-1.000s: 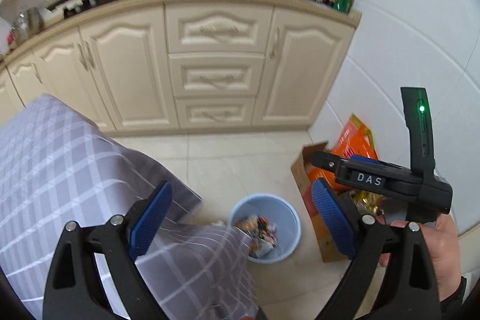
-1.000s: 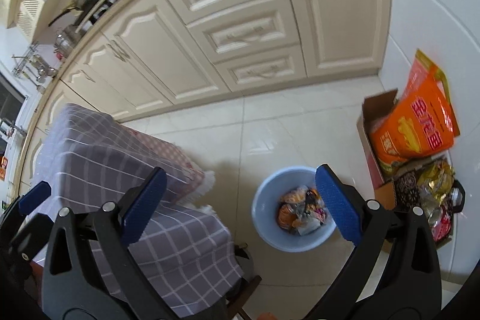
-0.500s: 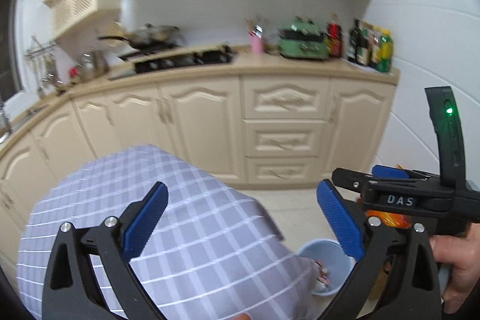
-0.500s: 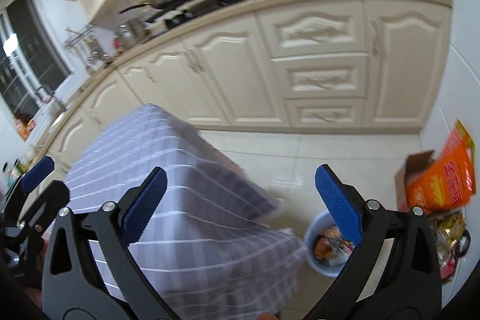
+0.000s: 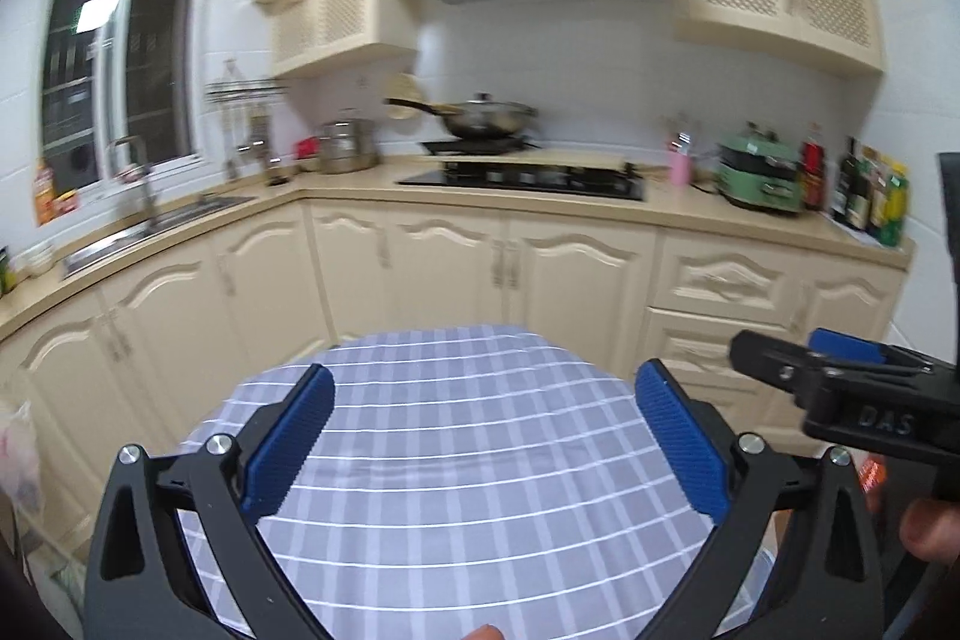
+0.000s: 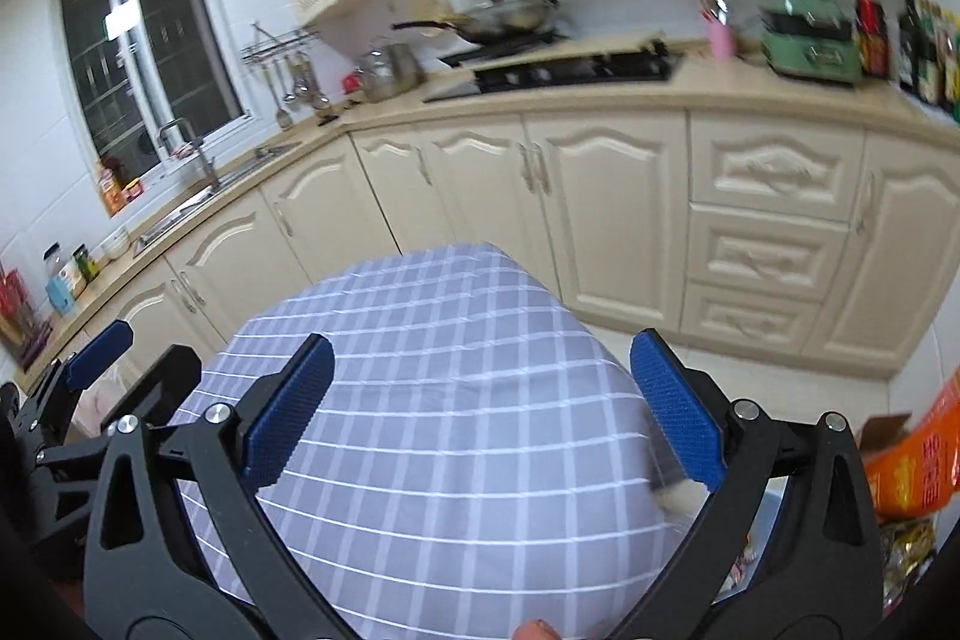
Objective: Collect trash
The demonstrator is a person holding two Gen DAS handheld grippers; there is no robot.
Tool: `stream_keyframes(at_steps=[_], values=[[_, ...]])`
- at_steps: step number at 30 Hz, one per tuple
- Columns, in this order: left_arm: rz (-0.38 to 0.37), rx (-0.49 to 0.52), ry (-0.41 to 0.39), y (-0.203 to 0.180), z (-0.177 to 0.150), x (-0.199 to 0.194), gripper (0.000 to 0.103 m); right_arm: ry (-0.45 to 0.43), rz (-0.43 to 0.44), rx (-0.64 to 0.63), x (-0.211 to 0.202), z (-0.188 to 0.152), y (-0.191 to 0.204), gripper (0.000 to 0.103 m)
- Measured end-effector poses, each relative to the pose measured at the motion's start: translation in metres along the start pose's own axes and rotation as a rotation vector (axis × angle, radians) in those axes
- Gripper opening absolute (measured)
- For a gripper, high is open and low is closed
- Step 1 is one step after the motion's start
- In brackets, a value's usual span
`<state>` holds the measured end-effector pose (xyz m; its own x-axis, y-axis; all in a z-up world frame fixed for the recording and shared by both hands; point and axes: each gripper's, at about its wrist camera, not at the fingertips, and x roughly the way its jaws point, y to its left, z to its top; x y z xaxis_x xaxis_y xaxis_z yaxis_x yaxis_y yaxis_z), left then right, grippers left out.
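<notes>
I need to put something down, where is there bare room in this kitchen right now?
The checked tablecloth is bare across its whole visible top. The counter has a free strip between the hob and the green cooker. It is crowded at the bottles in the right corner and around the sink.

Table [image 5: 480, 460] w/ grey checked cloth [image 6: 456, 400]; cloth bare on top.

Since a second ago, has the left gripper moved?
Yes. The left gripper has swung up, away from the floor bin it framed earlier. Against the fixed cabinets, its open fingers now frame the tablecloth, with stove ahead.
</notes>
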<state>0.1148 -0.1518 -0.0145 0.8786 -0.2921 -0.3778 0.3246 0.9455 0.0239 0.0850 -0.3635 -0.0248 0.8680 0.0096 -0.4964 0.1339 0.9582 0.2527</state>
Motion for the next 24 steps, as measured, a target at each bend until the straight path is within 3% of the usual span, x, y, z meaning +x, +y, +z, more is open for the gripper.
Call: stream_keyframes(at_steps=[5,12,24], values=[[0.078,-0.037,-0.022,0.04,0.005,-0.016,0.098,-0.06,0.032,-0.062,-0.008,0.005,0.047,0.097],[0.103,-0.065,-0.054,0.076,0.008,-0.041,0.098,-0.133,0.057,-0.126,-0.019,0.013,0.093,0.097],[0.159,-0.099,-0.102,0.101,0.012,-0.07,0.098,-0.187,0.089,-0.164,-0.033,0.011,0.126,0.097]])
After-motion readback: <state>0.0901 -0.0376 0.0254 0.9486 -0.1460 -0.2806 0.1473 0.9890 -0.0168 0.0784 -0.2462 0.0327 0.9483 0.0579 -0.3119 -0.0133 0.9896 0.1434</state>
